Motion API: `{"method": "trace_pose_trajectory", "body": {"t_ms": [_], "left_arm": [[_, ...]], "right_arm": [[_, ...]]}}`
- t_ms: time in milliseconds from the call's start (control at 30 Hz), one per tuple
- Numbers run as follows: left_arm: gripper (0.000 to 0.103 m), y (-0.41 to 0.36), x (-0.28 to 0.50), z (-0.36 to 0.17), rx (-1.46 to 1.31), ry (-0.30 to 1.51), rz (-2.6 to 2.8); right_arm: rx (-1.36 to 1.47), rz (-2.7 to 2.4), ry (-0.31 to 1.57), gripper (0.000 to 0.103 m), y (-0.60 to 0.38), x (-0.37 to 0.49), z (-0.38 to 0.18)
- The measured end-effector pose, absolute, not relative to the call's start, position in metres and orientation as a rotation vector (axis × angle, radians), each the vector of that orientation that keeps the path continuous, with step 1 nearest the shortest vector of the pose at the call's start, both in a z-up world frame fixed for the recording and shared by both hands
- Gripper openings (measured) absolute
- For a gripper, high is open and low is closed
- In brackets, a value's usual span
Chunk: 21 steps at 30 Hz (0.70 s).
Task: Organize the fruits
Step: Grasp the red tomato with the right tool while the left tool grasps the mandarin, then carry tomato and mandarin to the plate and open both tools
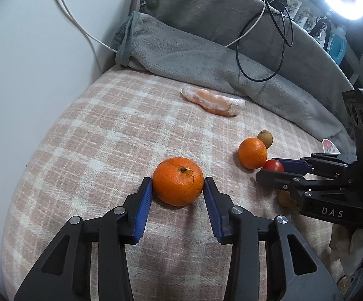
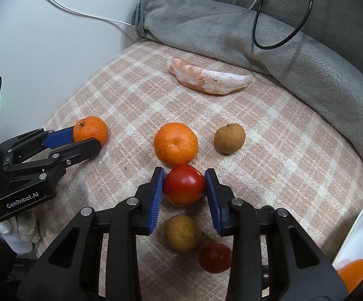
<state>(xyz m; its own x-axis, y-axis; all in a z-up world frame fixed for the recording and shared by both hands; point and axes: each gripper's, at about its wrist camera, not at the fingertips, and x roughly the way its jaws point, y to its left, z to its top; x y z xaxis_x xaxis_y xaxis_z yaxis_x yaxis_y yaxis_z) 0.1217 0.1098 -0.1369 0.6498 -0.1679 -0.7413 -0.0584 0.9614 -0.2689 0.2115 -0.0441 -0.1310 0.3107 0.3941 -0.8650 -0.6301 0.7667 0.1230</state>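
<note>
Left wrist view: we see the left gripper [image 1: 178, 184] clamped on a stemmed tangerine [image 1: 178, 181] on the checked blanket [image 1: 93, 130]. Beside that tangerine, toward the grey blanket's [image 2: 294, 50] side, the right gripper [image 2: 184, 184] pinches a red tomato [image 2: 184, 185], touching a second tangerine [image 2: 175, 143] just beyond it.

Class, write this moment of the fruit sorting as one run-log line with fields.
left gripper: shut on stemmed orange | right gripper: shut on red tomato | both fruits on checked blanket | bowl: holds an orange fruit
</note>
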Motion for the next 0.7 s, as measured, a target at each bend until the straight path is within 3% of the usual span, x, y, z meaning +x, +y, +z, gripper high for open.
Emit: {"method": "trace_pose_trajectory", "body": {"t_ms": [700], "left_arm": [[0.039, 0.086, 0.106, -0.108, -0.264, 0.802, -0.099]], "right_arm": [[-0.165, 0.662, 0.986, 0.035, -0.093, 0.187, -0.09]]}}
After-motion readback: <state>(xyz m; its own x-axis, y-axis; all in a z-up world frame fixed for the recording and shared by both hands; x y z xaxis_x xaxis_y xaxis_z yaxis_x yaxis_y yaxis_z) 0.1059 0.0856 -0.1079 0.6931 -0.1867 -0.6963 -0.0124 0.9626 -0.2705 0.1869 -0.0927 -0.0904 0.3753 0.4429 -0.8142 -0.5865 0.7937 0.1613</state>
